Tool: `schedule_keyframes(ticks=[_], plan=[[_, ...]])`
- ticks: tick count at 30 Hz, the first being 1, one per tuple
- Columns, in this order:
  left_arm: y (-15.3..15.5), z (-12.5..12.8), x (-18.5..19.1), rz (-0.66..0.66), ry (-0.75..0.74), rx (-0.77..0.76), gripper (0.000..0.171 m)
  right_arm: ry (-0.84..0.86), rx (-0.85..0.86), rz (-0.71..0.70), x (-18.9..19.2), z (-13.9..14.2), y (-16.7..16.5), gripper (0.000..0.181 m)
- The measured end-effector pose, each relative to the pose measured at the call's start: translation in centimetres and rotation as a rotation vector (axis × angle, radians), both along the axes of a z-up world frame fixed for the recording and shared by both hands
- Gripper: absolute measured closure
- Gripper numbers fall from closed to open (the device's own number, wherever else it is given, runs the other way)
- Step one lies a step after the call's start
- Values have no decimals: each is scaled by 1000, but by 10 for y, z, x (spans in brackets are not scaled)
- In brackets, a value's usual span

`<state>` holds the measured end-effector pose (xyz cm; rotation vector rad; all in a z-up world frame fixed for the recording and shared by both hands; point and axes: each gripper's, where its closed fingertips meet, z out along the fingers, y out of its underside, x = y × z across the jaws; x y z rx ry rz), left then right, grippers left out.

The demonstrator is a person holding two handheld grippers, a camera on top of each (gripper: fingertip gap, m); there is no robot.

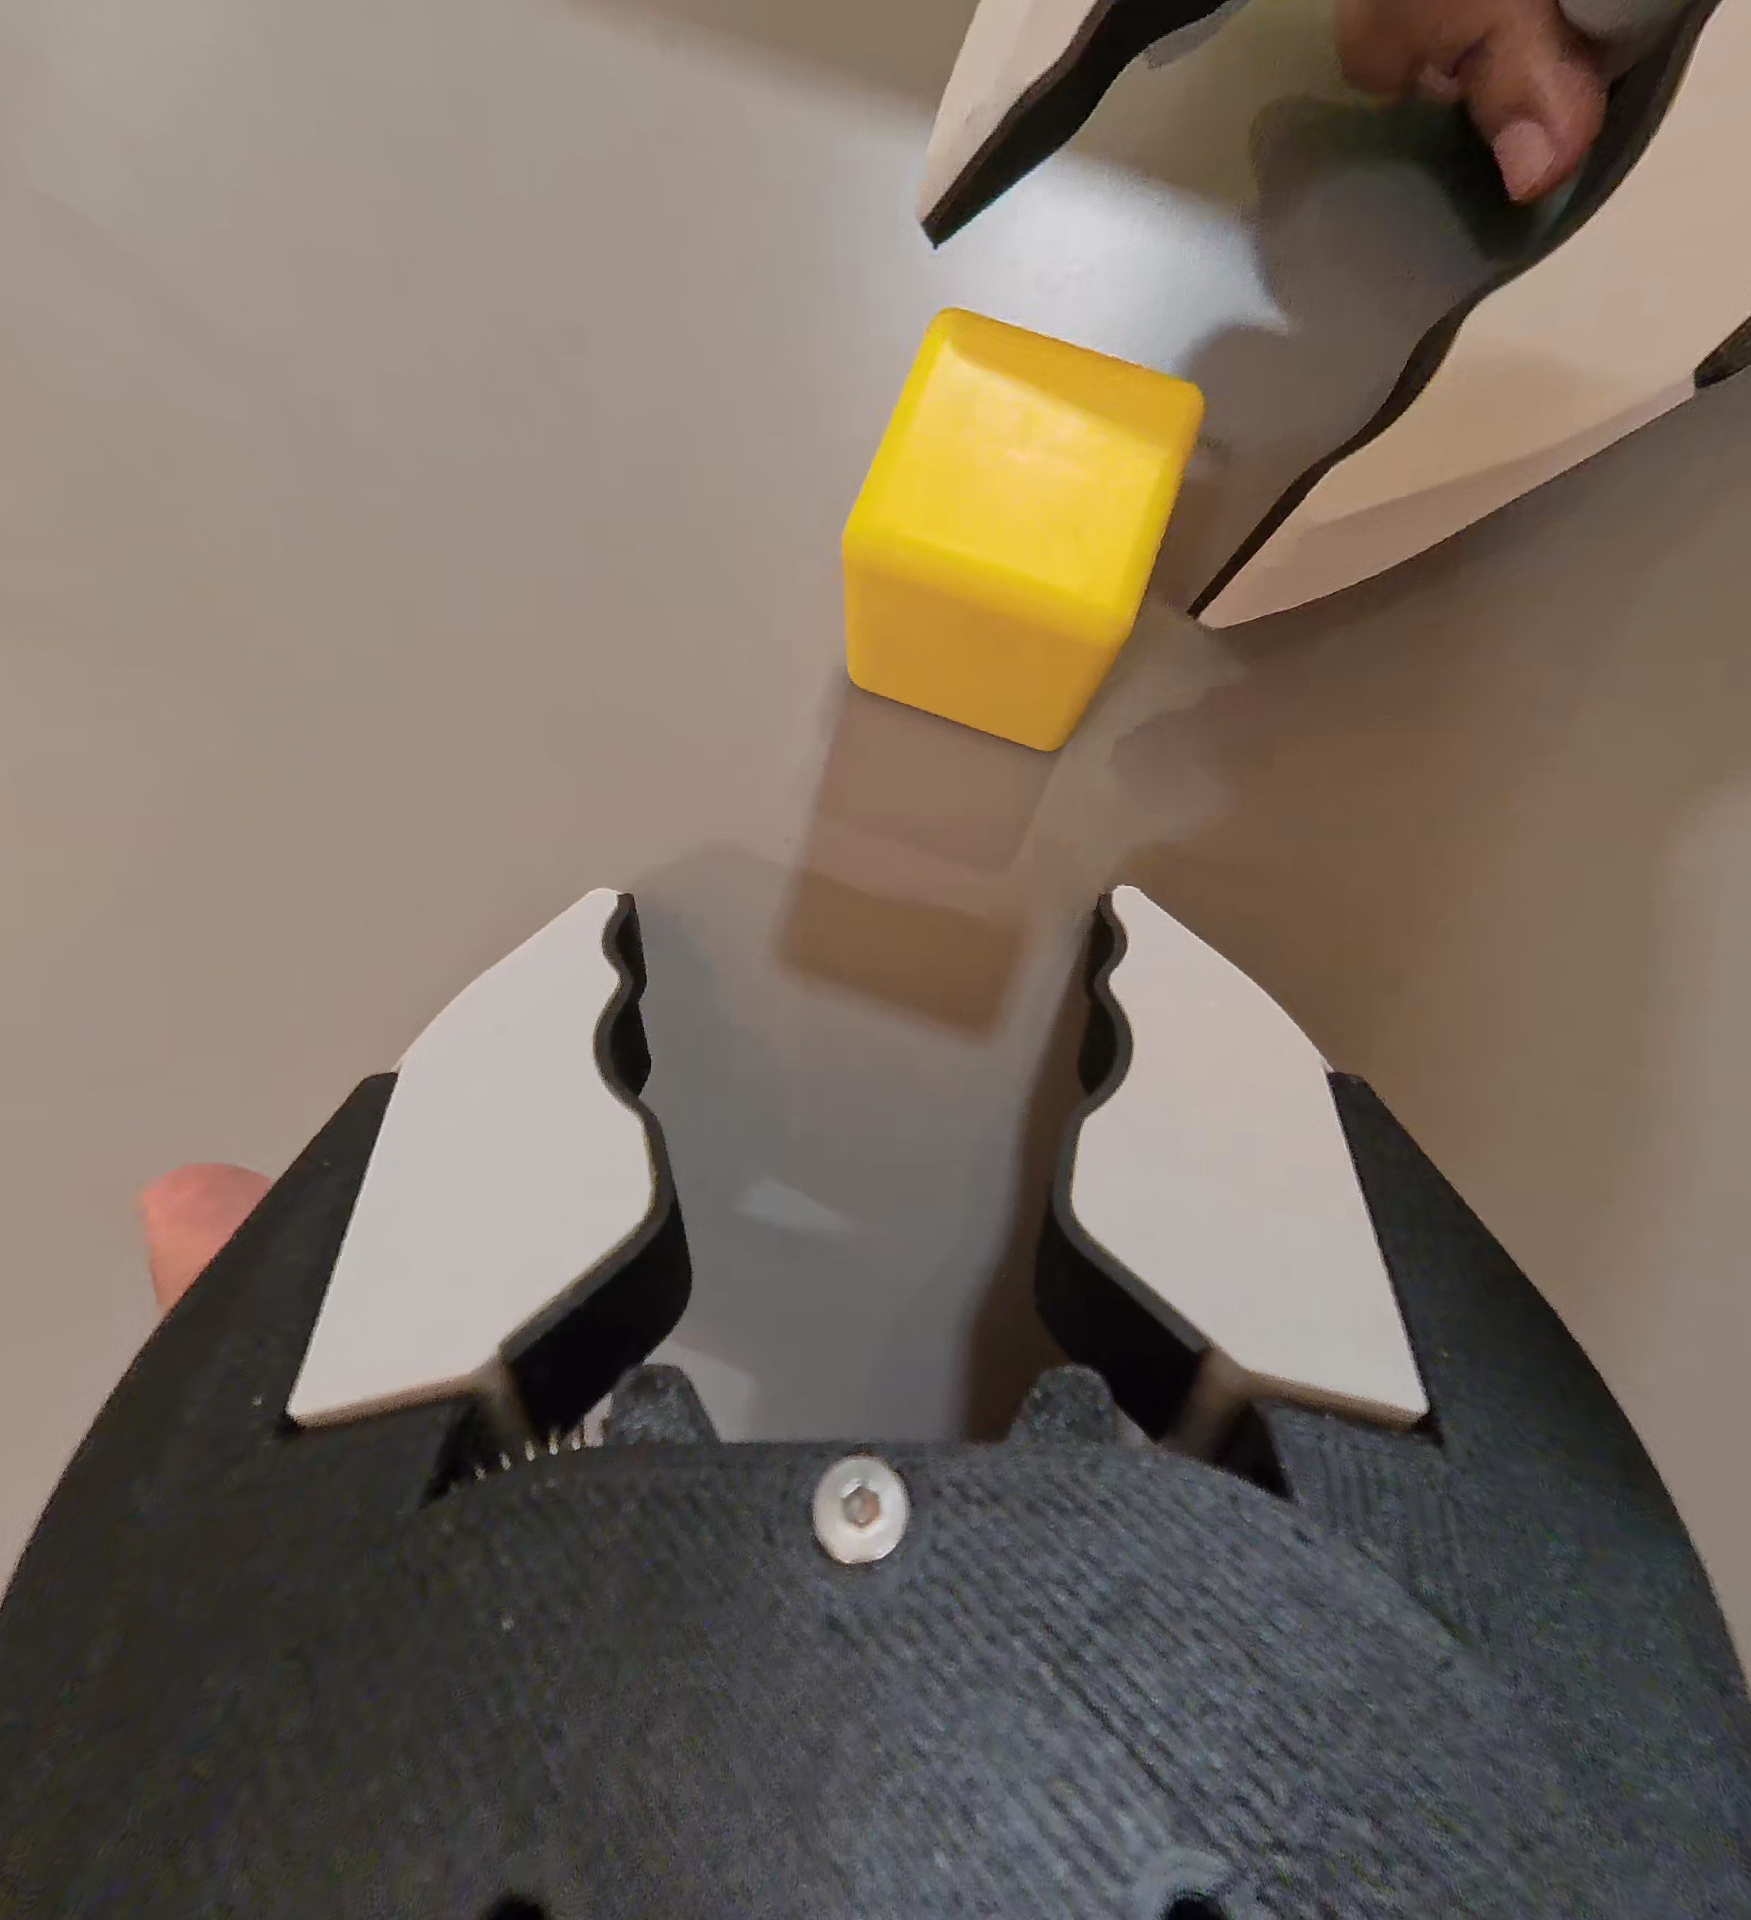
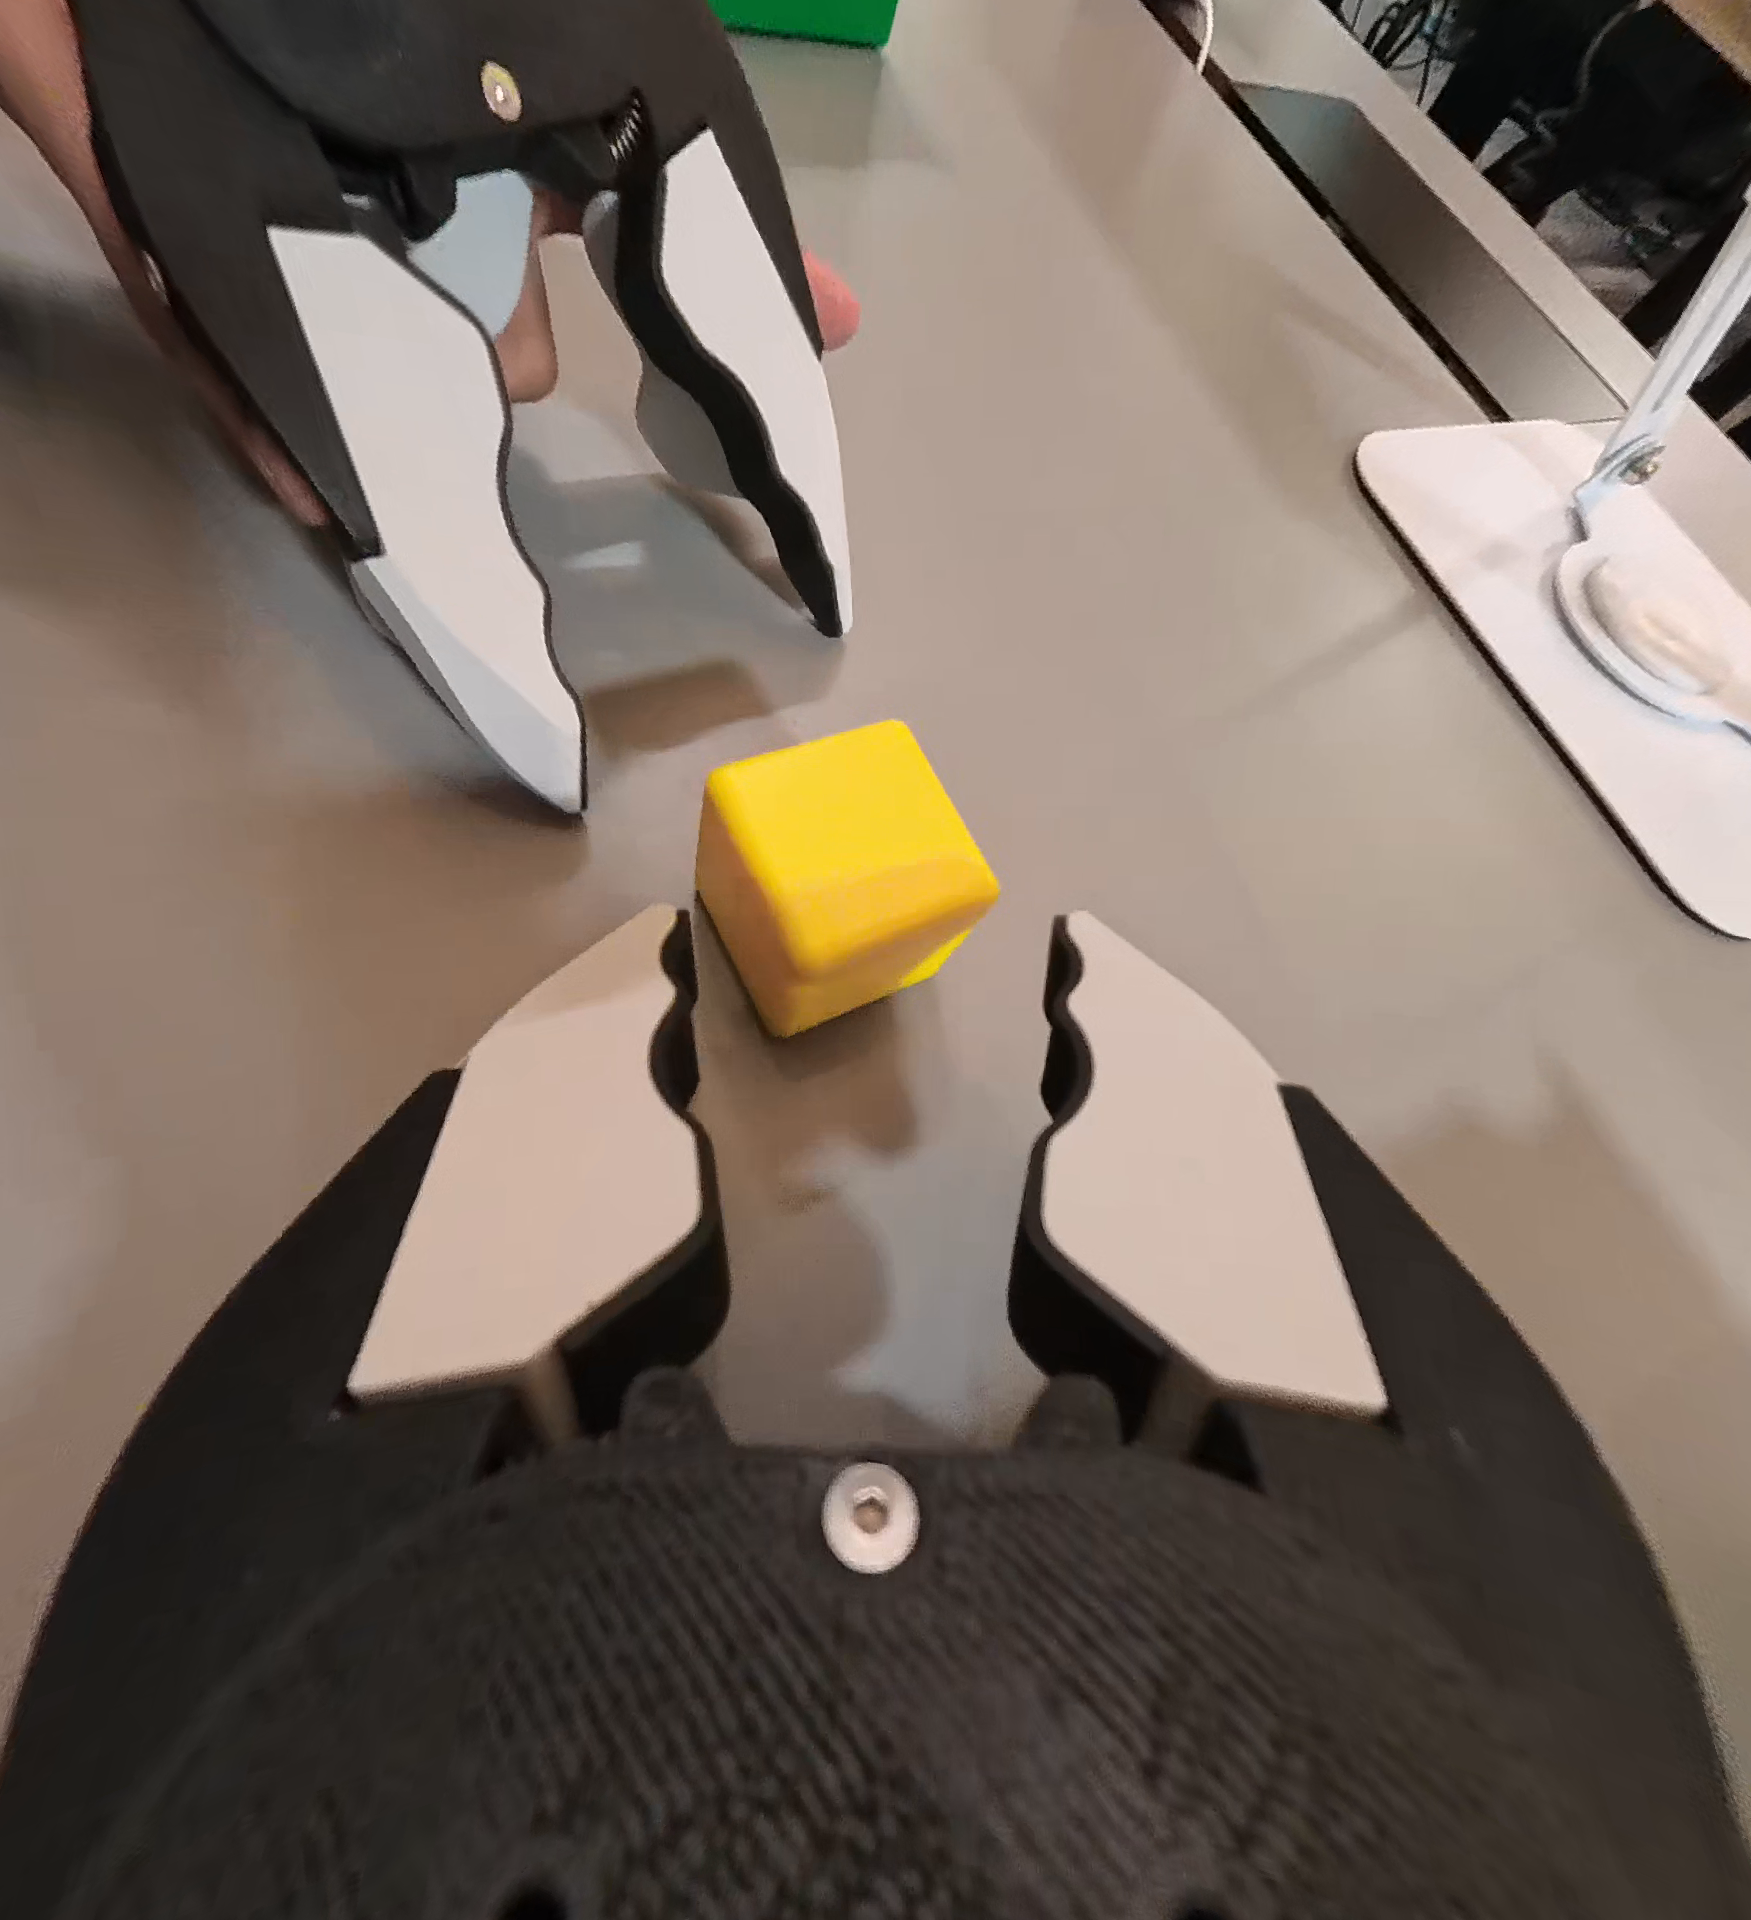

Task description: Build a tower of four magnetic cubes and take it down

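1. Left gripper (image 1: 871,914) sat at bottom centre of the left wrist view, jaws spread, holding nothing.
2. Yellow cube (image 1: 1016,530) stood on the grey table (image 1: 331,520), upper middle of that view, apart from the left fingertips.
3. Right gripper (image 2: 866,925) at bottom centre of the right wrist view, jaws spread and empty; the cube (image 2: 840,883) lay just ahead of its tips, nearer its picture-left finger.
4. In that view the left gripper (image 2: 705,707) hung at upper left, tips close to the cube.
5. White stand base (image 2: 1619,665) at right edge, well apart.
6. Risk, my judgement: both grippers crowded one cube; tips could collide or knock it sideways, and the off-centre cube could twist on closing.
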<state>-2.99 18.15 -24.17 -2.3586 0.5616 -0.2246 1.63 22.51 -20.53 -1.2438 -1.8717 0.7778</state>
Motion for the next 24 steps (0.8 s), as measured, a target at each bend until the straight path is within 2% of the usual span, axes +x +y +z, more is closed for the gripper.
schedule_keyframes(ticks=[14,16,18,24], plan=[[5,0,2,-32,14,5,89,-48,-58,64,-10,-5,-6,116],[5,0,2,-36,14,6,90,-89,-48,88,-9,-11,-10,118],[5,0,2,-37,14,6,90,-95,-26,106,-6,-13,-15,130],[5,0,3,-40,12,5,90,-90,0,94,6,-13,-23,131]])
